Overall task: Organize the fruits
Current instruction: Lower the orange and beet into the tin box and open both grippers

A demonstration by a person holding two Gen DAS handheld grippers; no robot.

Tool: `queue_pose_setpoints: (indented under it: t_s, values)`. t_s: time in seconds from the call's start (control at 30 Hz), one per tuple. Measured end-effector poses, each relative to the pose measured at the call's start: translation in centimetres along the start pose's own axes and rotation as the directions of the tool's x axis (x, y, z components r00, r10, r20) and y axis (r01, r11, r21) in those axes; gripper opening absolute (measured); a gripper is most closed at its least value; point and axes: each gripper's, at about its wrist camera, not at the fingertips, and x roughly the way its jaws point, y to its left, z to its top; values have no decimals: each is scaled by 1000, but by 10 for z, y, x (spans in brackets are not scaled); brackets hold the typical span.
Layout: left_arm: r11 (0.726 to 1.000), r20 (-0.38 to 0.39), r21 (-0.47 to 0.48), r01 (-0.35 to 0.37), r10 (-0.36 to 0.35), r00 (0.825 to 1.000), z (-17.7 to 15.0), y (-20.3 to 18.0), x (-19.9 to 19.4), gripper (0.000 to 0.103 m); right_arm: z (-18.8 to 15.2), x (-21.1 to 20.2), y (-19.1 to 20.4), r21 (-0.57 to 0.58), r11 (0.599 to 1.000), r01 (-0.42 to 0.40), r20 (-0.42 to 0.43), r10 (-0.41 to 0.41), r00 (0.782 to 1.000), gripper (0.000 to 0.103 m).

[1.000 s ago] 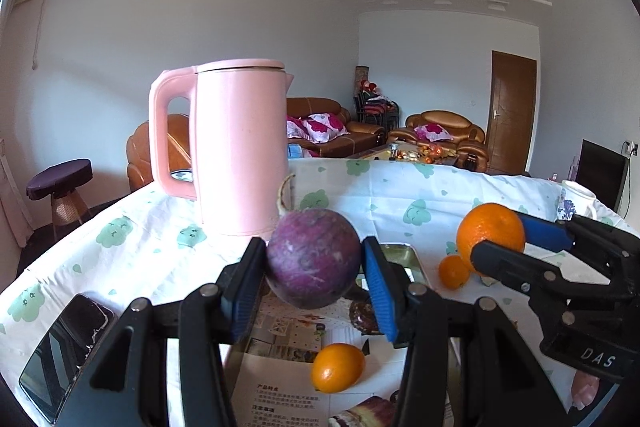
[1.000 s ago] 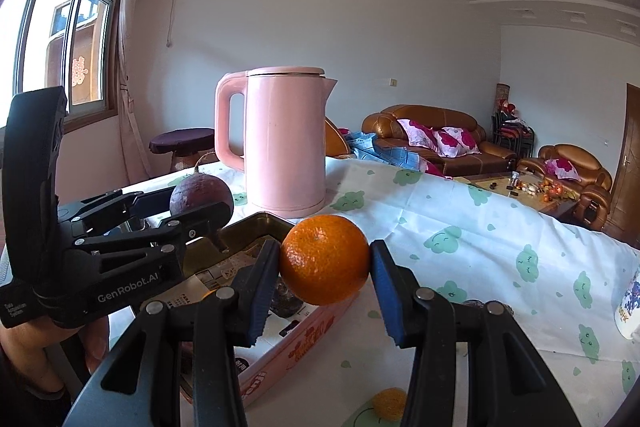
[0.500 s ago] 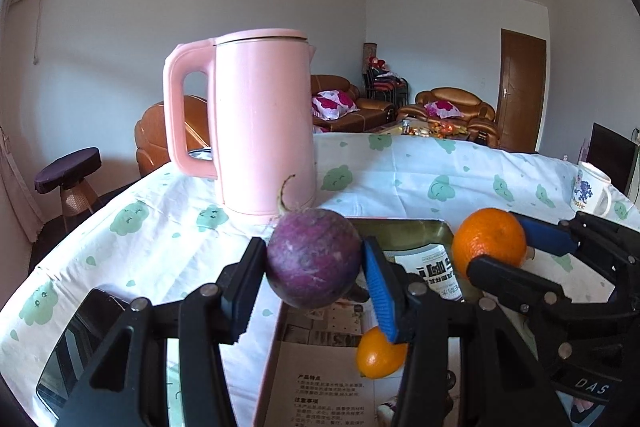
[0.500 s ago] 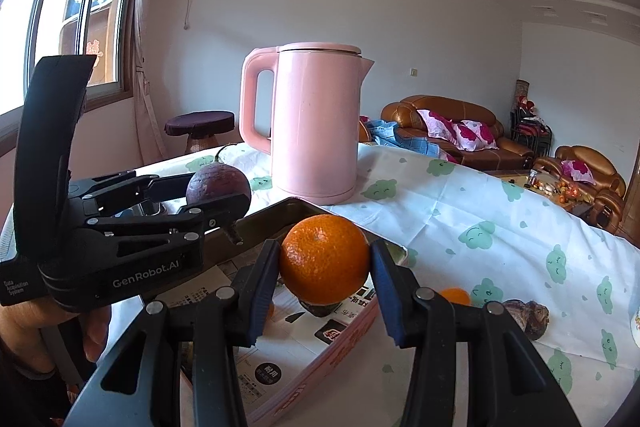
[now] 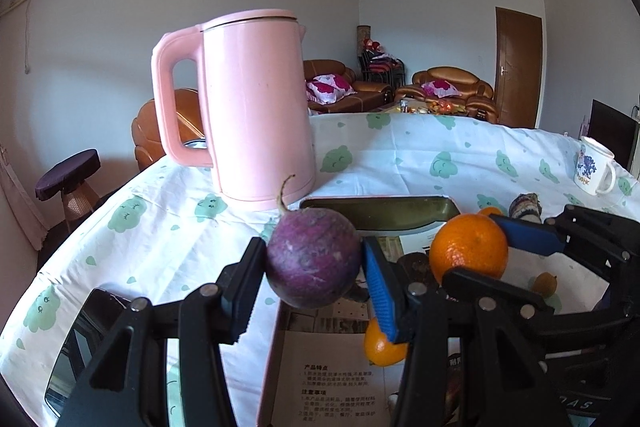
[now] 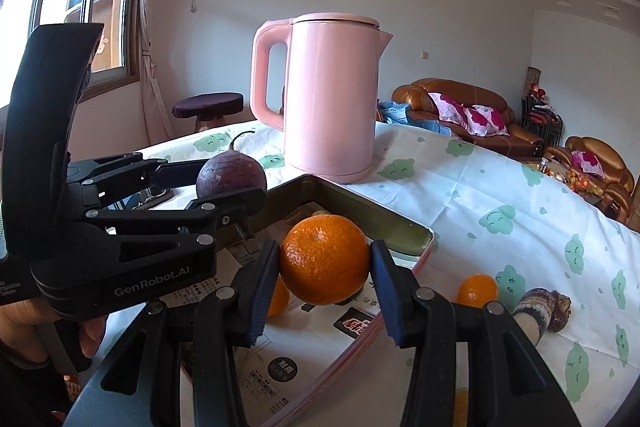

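I hold two claws over a table, both now lower and closer to the tray [image 6: 404,227] than a second ago: in the earlier frames the fruits hung higher against the pink kettle [image 5: 256,107], and here the tray's far wall sits just behind them. I judge that both fruits are on their way down into the tray, and that release comes next.

The left claw [image 5: 314,267] is clenched on a round purple fruit [image 5: 314,259] with a curled stem, gripped by both pads in front of the kettle and over the tray's left edge. The right claw [image 6: 324,269] is clenched on a large orange [image 6: 324,259], held above the tray's printed paper lining, on the kettle's near side.

A small orange [image 5: 382,347] already lies in the tray beneath the claws. Another small orange [image 6: 477,290] rests on the cloth just outside the tray, right of the kettle, beside a brownish, rough lump [image 6: 540,307] I cannot identify.

The table wears a white cloth [image 6: 500,187] printed with green cloud faces. A dark phone [image 5: 84,347] lies left of the kettle; a white mug [image 5: 594,171] stands far to its right. Beyond the kettle are brown leather sofas [image 5: 448,87] with pink cushions, a wooden door, a window and a wall air conditioner.
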Motion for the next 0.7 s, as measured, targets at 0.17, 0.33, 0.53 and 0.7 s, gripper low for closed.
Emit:
queue_pose_setpoints:
  t_s: [0.17, 0.33, 0.53, 0.7]
  values:
    - [1000, -21, 17, 5, -5, 1000, -3, -2, 3, 51, 1, 4, -2, 9, 1000, -8, -21, 8, 1000, 48]
    - [999, -39, 33, 12, -11, 999, -4, -4, 7, 51, 0, 9, -3, 16, 1000, -15, -50, 16, 999, 48]
    - [999, -74, 50, 21, -18, 997, -5, -6, 13, 51, 0, 15, -4, 21, 1000, -19, -81, 21, 997, 48]
    - [998, -109, 44, 45, -40, 993, -5, -4, 19, 51, -1, 22, -5, 29, 999, -28, -116, 31, 993, 48]
